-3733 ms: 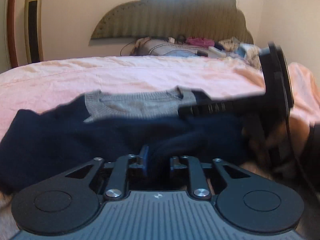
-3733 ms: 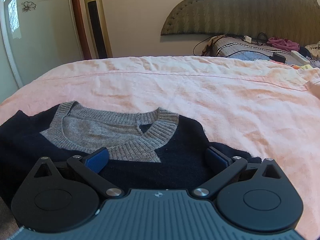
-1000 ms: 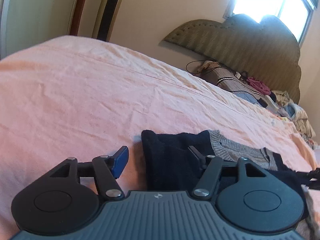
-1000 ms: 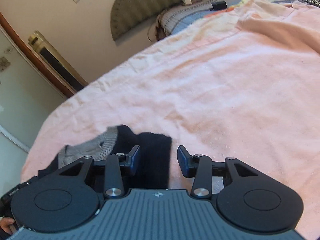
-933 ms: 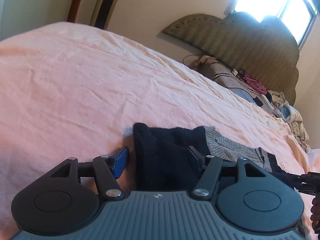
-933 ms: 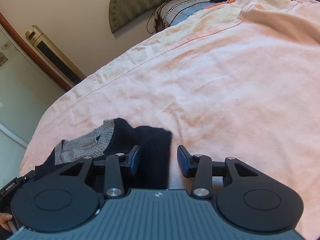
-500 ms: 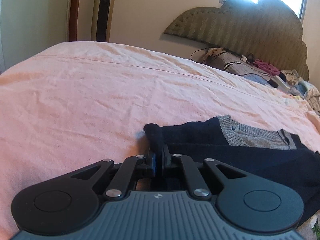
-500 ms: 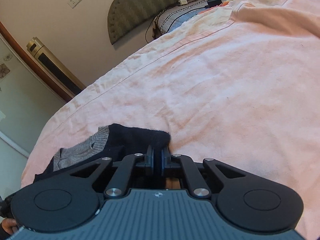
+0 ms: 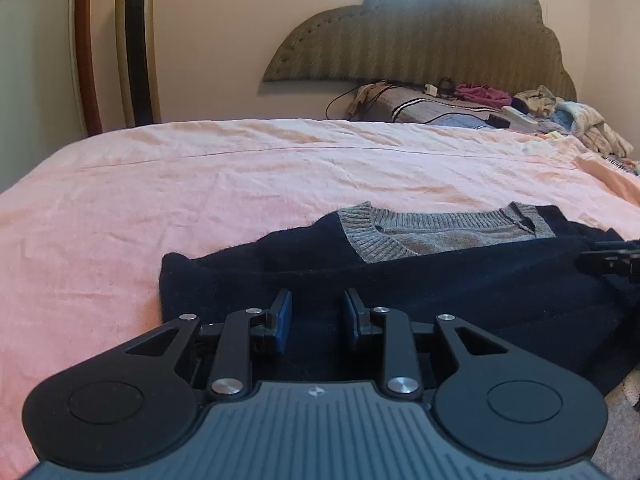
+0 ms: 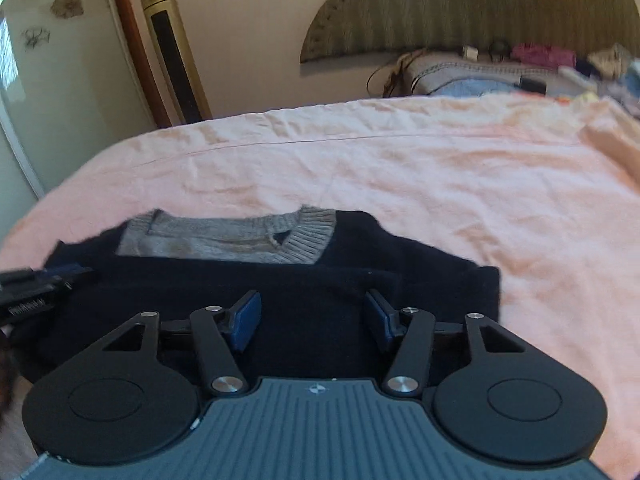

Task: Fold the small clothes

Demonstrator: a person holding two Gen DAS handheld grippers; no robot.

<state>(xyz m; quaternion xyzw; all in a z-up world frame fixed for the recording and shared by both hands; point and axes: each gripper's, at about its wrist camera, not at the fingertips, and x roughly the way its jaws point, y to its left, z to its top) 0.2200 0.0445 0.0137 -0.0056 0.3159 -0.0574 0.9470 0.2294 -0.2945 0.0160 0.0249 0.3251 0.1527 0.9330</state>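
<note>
A small navy sweater (image 9: 460, 280) with a grey knit collar (image 9: 440, 228) lies on the pink bedsheet (image 9: 200, 184), its near part folded over up to the collar. My left gripper (image 9: 316, 316) is open just above the sweater's near left part, holding nothing. My right gripper (image 10: 312, 316) is open wider above the sweater (image 10: 320, 300) near its right end, also empty. The grey collar (image 10: 240, 236) shows beyond the fold. The right gripper's tip shows at the right edge of the left wrist view (image 9: 612, 260), and the left gripper's tip at the left edge of the right wrist view (image 10: 40, 280).
A pile of pillows, clothes and cables (image 9: 480, 104) lies at the head of the bed under a padded headboard (image 9: 420, 40). A tall gold tower fan (image 9: 136, 44) stands by the wall at left. The pink sheet spreads wide beyond the sweater.
Both grippers were shut on the sweater's sleeve ends half a second ago. Both have opened and let go, and the sweater lies folded with both views turned toward the headboard.
</note>
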